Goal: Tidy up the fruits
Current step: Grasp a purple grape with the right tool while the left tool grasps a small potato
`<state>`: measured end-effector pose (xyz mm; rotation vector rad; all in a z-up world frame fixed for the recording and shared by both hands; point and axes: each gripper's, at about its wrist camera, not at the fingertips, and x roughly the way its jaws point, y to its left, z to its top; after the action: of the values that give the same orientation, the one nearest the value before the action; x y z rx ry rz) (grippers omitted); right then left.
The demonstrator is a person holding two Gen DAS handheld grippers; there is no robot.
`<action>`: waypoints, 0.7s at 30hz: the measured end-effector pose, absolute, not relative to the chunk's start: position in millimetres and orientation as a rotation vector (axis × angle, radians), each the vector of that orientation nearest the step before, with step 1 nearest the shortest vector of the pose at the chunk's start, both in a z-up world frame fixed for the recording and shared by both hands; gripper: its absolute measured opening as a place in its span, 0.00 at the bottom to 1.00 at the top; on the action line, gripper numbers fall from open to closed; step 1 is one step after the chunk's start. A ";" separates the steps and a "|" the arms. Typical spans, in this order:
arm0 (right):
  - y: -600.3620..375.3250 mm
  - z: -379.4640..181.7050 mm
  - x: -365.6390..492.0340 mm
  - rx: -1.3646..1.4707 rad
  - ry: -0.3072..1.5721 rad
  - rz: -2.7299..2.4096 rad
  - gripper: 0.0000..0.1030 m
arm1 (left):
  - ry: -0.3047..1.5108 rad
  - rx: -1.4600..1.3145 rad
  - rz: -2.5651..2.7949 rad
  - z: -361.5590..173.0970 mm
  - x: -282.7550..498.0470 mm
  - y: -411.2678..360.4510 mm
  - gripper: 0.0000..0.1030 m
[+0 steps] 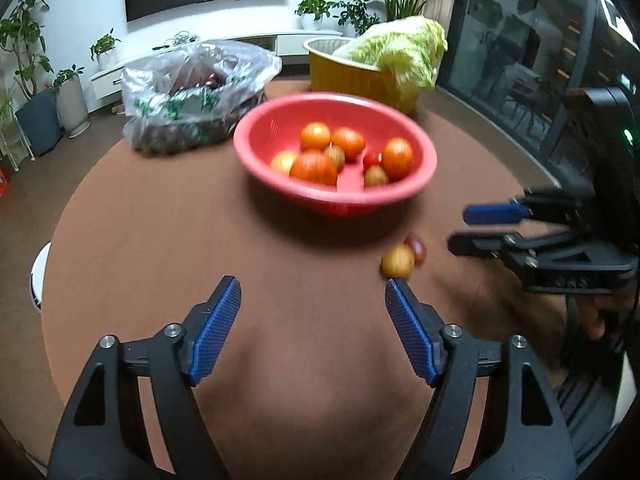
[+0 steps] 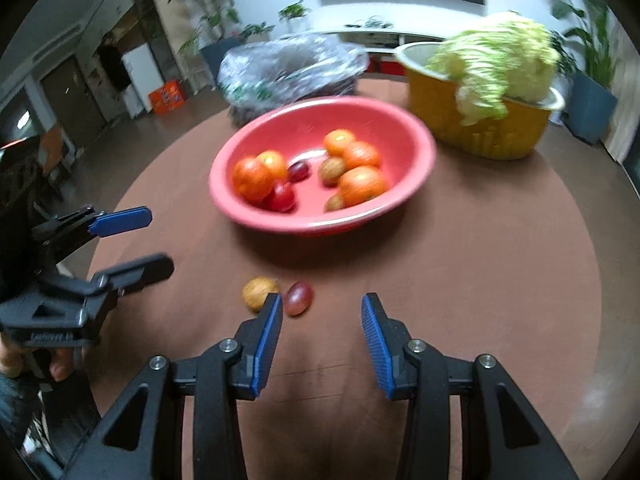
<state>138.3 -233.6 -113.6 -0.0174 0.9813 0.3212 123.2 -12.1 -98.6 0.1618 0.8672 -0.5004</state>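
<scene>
A red bowl (image 1: 416,184) (image 2: 224,176) on the round brown table holds several orange tomatoes (image 1: 314,167) (image 2: 362,185) and small brown and red fruits. Two loose fruits lie on the table in front of it: a yellow-brown one (image 1: 397,261) (image 2: 258,292) and a dark red one (image 1: 417,247) (image 2: 298,298). My left gripper (image 1: 312,312) (image 2: 156,240) is open and empty, its right fingertip just below the yellow-brown fruit. My right gripper (image 2: 322,316) (image 1: 460,228) is open and empty, its left fingertip beside the two loose fruits.
A clear plastic bag (image 1: 192,92) (image 2: 288,68) with dark contents sits behind the bowl. A yellow basket (image 1: 352,76) (image 2: 480,128) holding a napa cabbage (image 1: 404,48) (image 2: 500,60) stands at the back. Potted plants and a TV stand lie beyond the table.
</scene>
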 end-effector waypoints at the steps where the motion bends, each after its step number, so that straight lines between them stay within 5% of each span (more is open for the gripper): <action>1: -229.5 -116.4 139.5 -0.041 0.985 0.324 0.43 | 0.868 0.167 -0.497 -101.3 116.3 -8.8 0.71; 21: -198.9 -145.7 157.5 -0.245 1.031 0.490 0.39 | 0.894 0.198 -0.517 -113.9 124.0 -10.4 0.71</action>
<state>157.5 -198.9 -145.7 -0.2454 1.0306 0.4903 124.0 -10.4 -113.9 0.1977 0.8937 -0.5173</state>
